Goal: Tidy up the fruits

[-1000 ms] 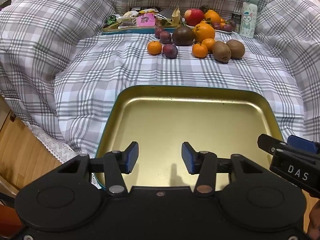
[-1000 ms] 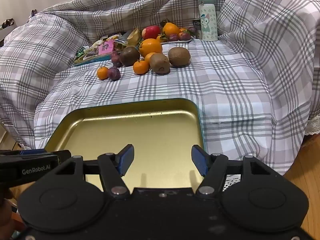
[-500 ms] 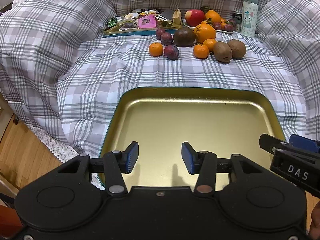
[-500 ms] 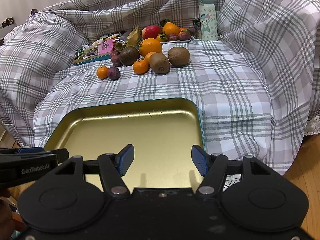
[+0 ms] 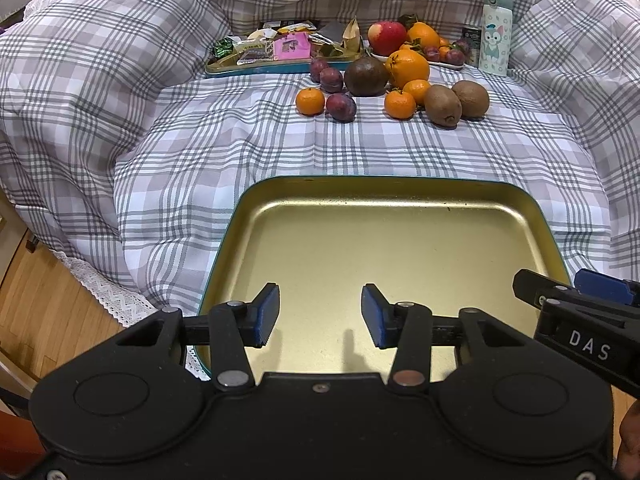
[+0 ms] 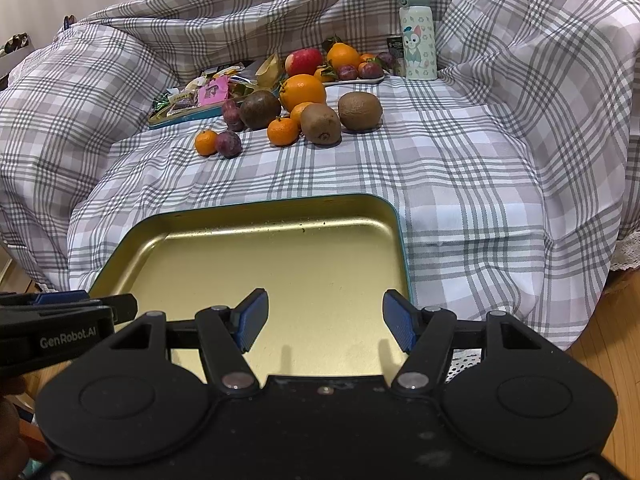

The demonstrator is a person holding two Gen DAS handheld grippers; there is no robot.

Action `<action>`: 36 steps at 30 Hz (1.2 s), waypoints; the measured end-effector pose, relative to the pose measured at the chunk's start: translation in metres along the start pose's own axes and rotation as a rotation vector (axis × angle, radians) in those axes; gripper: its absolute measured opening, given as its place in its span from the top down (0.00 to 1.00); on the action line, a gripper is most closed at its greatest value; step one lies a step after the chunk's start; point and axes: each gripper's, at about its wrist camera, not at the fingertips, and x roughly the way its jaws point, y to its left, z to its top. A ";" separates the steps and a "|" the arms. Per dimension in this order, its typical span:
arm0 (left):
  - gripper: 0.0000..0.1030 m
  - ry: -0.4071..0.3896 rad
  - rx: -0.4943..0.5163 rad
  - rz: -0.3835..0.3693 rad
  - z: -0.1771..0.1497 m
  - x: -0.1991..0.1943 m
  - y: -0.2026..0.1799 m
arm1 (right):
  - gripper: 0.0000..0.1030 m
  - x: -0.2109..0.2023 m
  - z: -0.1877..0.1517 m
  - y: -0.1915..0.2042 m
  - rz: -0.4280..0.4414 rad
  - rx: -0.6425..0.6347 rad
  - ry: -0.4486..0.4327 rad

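Note:
An empty gold tray (image 5: 400, 190) with a teal rim lies near me on the plaid cloth. My left gripper (image 5: 320, 316) hovers over its near part, jaws closing with nothing between them. My right gripper (image 6: 326, 320) hangs open over the same tray (image 6: 280, 210), also with nothing between its fingers. Loose fruit lies on the cloth far behind: two kiwis (image 5: 442, 105), small mandarins (image 5: 310, 101), plums (image 5: 341, 107), a large orange (image 5: 407, 68) and a dark round fruit (image 5: 366, 76). An apple (image 5: 387, 33) and more fruit sit on a white plate (image 6: 352, 81) at the back.
A teal tray of snack packets (image 5: 280, 65) stands at the back left of the fruit. A pale bottle with a cartoon cat (image 5: 496, 32) stands at the back right. Bunched plaid bedding rises on both sides. Wooden floor (image 5: 48, 312) shows beyond the cloth's near edges.
The left gripper's jaws stand very slightly closer together. Both hands, the tray and the fruit are where they were.

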 end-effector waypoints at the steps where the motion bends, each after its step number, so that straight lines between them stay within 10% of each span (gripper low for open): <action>1: 0.50 0.003 0.000 -0.003 0.000 0.000 0.000 | 0.35 0.000 0.001 0.000 0.001 -0.001 0.001; 36: 0.51 0.037 -0.008 -0.008 -0.003 0.004 0.002 | 0.35 0.002 0.001 0.000 0.008 -0.005 0.015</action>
